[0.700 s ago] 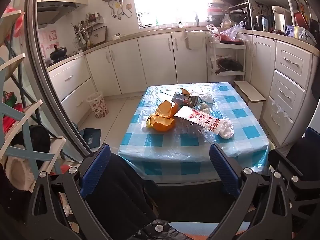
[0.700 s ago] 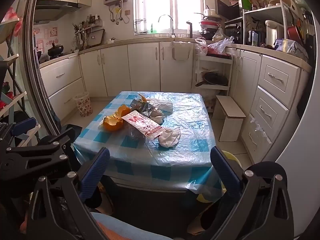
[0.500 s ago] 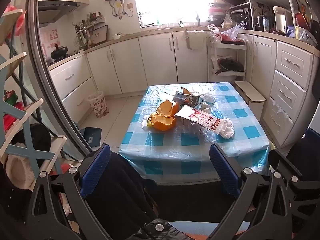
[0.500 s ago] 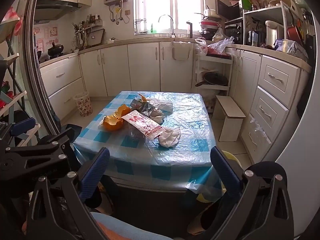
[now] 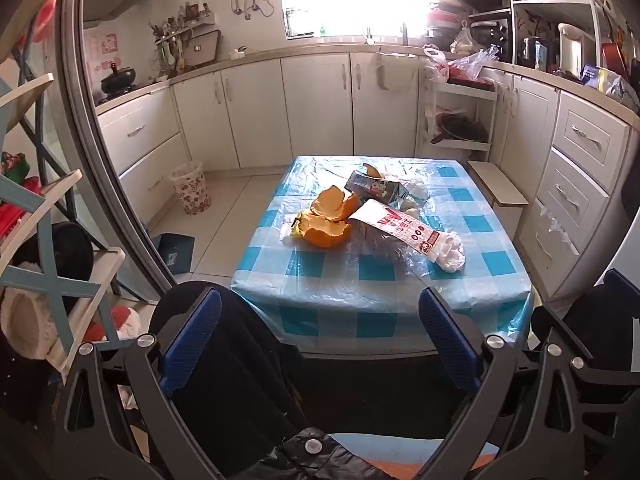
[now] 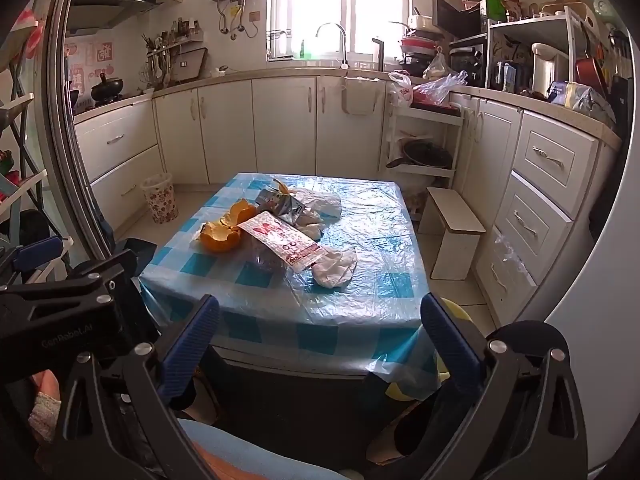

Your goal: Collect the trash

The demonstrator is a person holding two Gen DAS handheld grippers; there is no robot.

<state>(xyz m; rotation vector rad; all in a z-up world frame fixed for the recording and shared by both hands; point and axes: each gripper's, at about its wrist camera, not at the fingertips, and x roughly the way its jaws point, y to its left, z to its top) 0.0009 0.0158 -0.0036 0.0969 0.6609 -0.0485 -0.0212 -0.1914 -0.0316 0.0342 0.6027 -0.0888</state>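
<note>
- A low table (image 5: 500,280) in a blue-and-white checked plastic cover stands in the middle of a white-cabinet kitchen, the trash heaped near its centre.
- Orange peel (image 5: 326,224) lies at the left of the heap; in the right wrist view the peel (image 6: 224,232) sits toward the table's left edge.
- A flattened carton (image 5: 374,190) lies just behind the peel, with one small peel scrap at its far end.
- A white wrapper with red print (image 5: 400,228) runs diagonally across a clear plastic bag (image 5: 384,248), touching the peel at its upper end.
- A crumpled white tissue (image 5: 452,250) rests at the wrapper's lower end, nearest the right side of the table.
- The left gripper (image 5: 318,340) hangs short of the table's near edge, its blue-padded fingers spread wide with nothing between them.
- The right gripper (image 6: 320,340) is likewise wide apart and holding nothing, level with the near edge.
- A patterned wastebasket (image 5: 191,192) stands on the floor by the left-hand cabinets, well apart from the table.
</note>
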